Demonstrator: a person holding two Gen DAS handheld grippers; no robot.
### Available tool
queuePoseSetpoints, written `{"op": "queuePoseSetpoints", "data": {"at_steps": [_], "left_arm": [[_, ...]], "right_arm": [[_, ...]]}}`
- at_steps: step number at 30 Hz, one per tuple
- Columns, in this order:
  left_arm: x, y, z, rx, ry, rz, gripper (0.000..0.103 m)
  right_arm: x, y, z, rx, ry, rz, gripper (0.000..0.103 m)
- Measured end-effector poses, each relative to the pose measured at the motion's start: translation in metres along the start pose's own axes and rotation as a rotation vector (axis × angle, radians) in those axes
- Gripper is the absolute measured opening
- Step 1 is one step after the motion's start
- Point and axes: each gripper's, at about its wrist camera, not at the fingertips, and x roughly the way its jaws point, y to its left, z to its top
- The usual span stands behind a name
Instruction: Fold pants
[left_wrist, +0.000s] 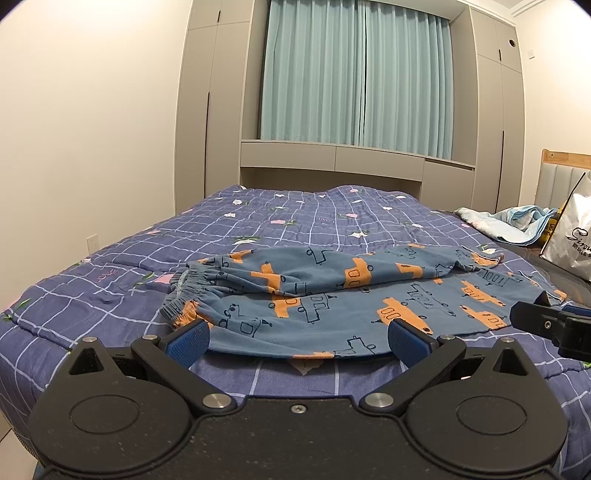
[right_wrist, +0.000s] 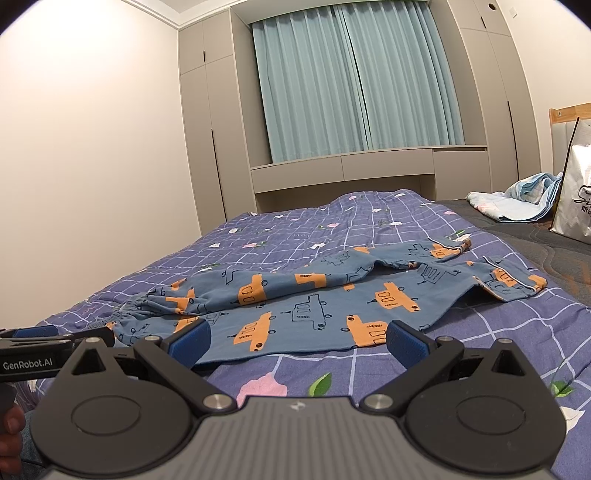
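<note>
While the pants (left_wrist: 332, 295) lie spread across the quilt (left_wrist: 110, 295) with one leg doubled over the other, their long axis runs crosswise to both claws, from the gathered waistband (left_wrist: 188, 284) at about nine o'clock to the cuffs (right_wrist: 517, 284) at about three. Starting at the left, the left gripper (left_wrist: 298, 341) sits low at six o'clock with its blue pads spread wide and nothing between them; the near hem of the lower leg lies just ahead of it, between the two fingers, close by the waistband end. Further right, the right gripper (right_wrist: 297, 343) is likewise released and empty, facing the mid-leg hem at twelve o'clock, with the cuffs off toward two o'clock. Judging from this, the left claw is nearer the waist and the right nearer the cuffs, so a lengthwise fold would likely call for the right claw to travel toward three o'clock first.
</note>
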Motion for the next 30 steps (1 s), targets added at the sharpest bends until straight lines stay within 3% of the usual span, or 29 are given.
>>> {"op": "queuePoseSetpoints", "data": {"at_steps": [11,30], "left_arm": [[0.004,0.001,-0.004,0.000,0.016,0.002,0.103],[0.026,0.005,-0.002,0.002,0.136,0.035,0.103]], "right_arm": [[0.001,0.002,-0.003,0.001,0.011,0.002,0.103],[0.017,-0.006,0.004,0.008,0.084,-0.014,0.103]]}}
